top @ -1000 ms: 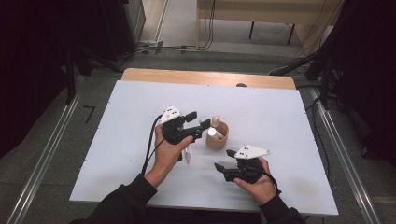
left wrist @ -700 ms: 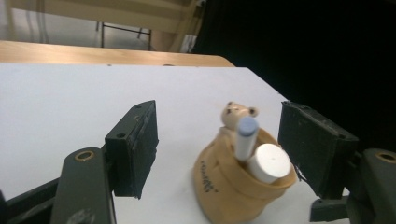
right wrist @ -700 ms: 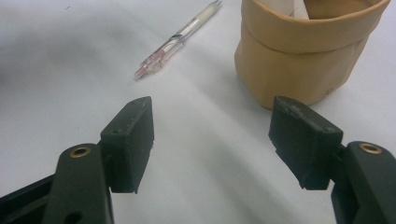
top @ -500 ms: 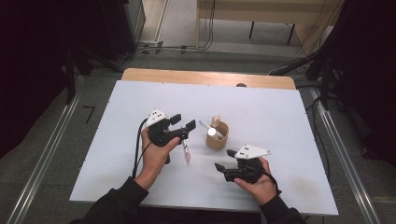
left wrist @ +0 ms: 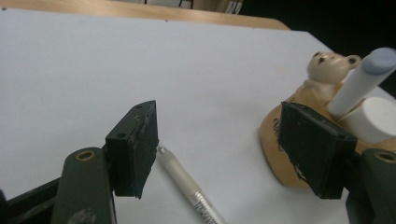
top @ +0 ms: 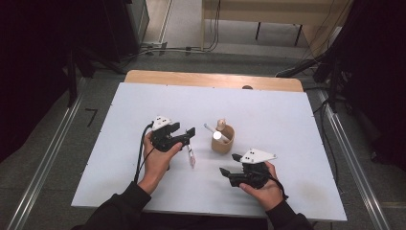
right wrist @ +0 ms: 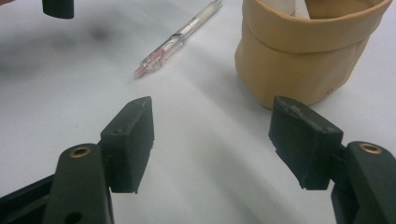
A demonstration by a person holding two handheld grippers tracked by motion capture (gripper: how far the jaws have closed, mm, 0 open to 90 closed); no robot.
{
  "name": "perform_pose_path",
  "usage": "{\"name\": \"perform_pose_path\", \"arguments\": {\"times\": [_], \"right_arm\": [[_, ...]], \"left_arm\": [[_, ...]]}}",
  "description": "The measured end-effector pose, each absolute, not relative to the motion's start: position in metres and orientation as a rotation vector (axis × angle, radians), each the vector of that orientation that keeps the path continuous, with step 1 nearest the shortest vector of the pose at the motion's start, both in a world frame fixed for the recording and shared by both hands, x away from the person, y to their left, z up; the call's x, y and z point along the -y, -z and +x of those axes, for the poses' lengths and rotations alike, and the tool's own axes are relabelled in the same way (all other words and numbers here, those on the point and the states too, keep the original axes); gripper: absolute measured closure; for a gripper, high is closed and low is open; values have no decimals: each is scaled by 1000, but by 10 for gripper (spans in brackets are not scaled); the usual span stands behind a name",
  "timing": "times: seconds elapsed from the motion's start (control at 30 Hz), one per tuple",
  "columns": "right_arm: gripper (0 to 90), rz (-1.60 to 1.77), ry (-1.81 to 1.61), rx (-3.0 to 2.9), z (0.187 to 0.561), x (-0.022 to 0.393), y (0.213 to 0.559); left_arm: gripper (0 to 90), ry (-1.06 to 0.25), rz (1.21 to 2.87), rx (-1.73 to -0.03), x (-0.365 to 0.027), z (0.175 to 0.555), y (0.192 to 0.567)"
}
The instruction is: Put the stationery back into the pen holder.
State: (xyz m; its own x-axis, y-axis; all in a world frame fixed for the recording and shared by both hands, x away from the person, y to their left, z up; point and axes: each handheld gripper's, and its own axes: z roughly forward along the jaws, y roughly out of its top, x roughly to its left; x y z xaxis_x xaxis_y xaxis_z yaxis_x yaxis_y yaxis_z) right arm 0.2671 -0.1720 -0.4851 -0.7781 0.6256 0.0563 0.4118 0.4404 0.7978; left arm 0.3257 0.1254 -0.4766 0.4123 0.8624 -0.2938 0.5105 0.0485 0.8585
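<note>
Pen (top: 191, 155) lies flat mid-tabletop, beside holder (top: 223, 140), under left gripper (top: 184, 135); jaws apart, empty. Right gripper (top: 231, 165) apart, empty. Risk: jaw nudges pen, rolls away.

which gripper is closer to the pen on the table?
Left. The left gripper hovers right over the pen, jaws open with the pen lying on the table between them. The right gripper sits farther off, open, on the pen's other side, near the holder.

a white table (top: 143, 110) with a wooden far edge (top: 191, 79), grey floor (top: 57, 143).
</note>
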Motion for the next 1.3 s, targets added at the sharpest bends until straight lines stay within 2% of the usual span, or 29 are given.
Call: {"name": "perform_pose_path", "arguments": {"times": [0.5,0.97,1.3], "right_arm": [[295,893,-1249,-2449,267,171,485],[295,890,-1248,-2452,267,170,485],[296,888,-1249,-2452,267,170,485]], "left_arm": [[278,-429,1714,-1340,-120,338,495],[326,-523,1755,-1347,-112,341,502],[357,-533,1799,-1360,-106,344,508]]}}
